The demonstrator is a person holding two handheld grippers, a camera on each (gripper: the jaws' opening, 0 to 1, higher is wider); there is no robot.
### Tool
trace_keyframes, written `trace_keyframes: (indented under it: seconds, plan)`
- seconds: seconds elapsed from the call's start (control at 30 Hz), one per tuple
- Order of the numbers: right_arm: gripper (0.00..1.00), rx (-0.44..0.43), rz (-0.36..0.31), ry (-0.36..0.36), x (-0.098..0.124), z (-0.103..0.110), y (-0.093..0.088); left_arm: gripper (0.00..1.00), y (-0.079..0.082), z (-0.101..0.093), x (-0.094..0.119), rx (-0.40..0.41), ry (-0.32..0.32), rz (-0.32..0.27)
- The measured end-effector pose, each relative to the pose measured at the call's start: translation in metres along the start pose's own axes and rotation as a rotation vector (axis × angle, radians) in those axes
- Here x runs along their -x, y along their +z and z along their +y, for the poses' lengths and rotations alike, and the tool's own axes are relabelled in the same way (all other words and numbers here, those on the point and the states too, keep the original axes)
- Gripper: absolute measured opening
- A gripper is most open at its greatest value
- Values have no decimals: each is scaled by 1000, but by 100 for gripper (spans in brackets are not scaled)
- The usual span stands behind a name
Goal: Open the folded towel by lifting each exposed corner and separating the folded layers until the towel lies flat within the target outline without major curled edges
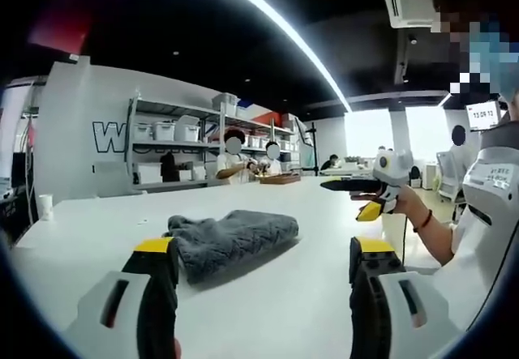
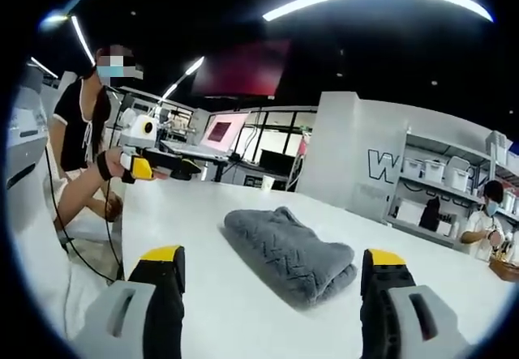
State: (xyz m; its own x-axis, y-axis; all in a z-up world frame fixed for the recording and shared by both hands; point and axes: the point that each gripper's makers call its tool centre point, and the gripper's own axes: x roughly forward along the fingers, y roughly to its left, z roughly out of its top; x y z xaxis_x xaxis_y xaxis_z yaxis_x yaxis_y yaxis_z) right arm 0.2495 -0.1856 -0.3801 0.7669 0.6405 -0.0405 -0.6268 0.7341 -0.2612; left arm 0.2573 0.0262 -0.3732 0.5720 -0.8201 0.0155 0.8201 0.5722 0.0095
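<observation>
Folded grey towel (image 1: 231,240) mid-table (image 1: 324,205), bare surface around; both grippers' jaws apart, clear.

A light strip (image 1: 280,23) is glowing on the dark ceiling above shelves (image 1: 174,144); windows (image 1: 369,132) are shining right of them.
</observation>
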Motion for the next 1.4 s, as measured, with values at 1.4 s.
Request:
trace_keyframes:
  seconds: [1.4]
  plan:
    - [86,8,-33,-39,-20,-19,18,85,-6,6,-20,60,-29,1]
